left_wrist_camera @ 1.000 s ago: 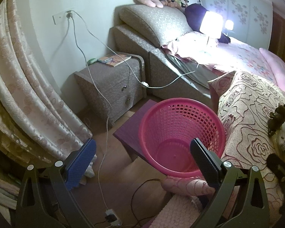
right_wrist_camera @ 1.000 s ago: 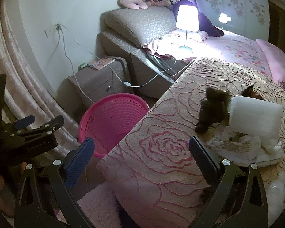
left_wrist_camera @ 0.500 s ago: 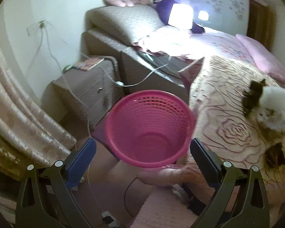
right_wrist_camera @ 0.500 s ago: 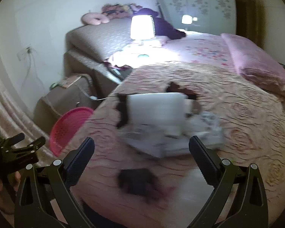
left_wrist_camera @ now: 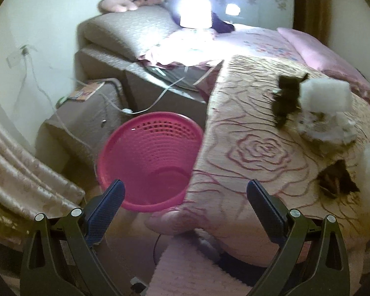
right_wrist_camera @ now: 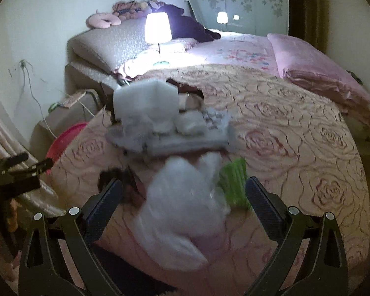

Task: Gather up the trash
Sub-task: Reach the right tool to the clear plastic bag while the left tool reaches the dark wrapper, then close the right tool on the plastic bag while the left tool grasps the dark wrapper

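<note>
A pink perforated basket (left_wrist_camera: 149, 159) stands on the floor beside the bed, just ahead of my open left gripper (left_wrist_camera: 185, 204); only its rim (right_wrist_camera: 64, 139) shows in the right wrist view. Trash lies on the rose-patterned bedspread (right_wrist_camera: 283, 133): a white foam block (right_wrist_camera: 145, 98), crumpled white wrappers (right_wrist_camera: 185, 133), a white plastic bag (right_wrist_camera: 182, 194), a green piece (right_wrist_camera: 234, 182) and dark scraps (right_wrist_camera: 111, 175). My right gripper (right_wrist_camera: 183, 199) is open over the white bag, with the bag lying between its fingers. The foam block (left_wrist_camera: 325, 95) and dark scraps (left_wrist_camera: 285, 101) also show in the left view.
A lit lamp (right_wrist_camera: 157, 28) stands on the bed near the headboard. A grey nightstand (left_wrist_camera: 86, 120) with trailing white cables (left_wrist_camera: 135, 109) sits behind the basket. Curtains (left_wrist_camera: 19, 172) hang at left. A pink rug (left_wrist_camera: 185, 268) lies by the bed.
Both views swung right toward the bed. The right gripper came closer over the trash pile, with the white bag now between its fingers. The basket shifted left in the left view.
</note>
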The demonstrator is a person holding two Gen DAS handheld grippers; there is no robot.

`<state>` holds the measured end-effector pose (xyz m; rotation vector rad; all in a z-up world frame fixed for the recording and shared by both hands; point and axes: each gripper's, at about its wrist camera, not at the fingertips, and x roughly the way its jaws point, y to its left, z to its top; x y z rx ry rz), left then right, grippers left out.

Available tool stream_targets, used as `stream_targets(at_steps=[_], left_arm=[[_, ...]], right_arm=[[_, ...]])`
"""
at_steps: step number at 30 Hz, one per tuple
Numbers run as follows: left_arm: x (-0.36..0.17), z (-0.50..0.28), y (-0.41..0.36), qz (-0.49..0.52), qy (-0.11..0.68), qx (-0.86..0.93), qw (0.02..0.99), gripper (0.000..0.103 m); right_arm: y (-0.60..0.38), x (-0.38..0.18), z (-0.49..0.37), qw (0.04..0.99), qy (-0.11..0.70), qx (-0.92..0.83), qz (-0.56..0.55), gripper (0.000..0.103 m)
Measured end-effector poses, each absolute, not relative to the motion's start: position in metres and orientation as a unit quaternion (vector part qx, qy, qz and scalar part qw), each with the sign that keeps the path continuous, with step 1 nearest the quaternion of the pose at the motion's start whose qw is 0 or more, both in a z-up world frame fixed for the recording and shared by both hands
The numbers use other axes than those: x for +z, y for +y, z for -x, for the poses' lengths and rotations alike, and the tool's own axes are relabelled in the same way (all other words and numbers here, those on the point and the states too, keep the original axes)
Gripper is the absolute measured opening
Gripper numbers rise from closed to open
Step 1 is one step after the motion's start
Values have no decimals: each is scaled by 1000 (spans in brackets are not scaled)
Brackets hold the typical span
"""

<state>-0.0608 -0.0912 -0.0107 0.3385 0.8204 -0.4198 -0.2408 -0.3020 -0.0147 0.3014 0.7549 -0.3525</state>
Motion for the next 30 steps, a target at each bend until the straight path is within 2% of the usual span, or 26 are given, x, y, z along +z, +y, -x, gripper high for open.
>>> stream_targets(at_steps=[4, 9, 12, 17, 30], left_arm=[[-10, 74, -111, -177, 388, -240, 872, 95], [-6, 89, -135, -192, 378, -287, 859, 95], [-4, 94, -146, -195, 377, -308, 852, 95], [-6, 103, -166, -194, 383, -350, 832, 95], [-22, 109, -216, -193, 407, -426, 784, 94]], right_arm=[[-299, -23, 248, 901, 373, -167, -148, 95], [-292, -29, 241, 901, 382, -153, -136, 77], [-292, -34, 236, 900, 390, -149, -129, 61], [-300, -32, 237, 899, 387, -155, -136, 48], [-329, -19, 251, 898, 362, -184, -168, 45]])
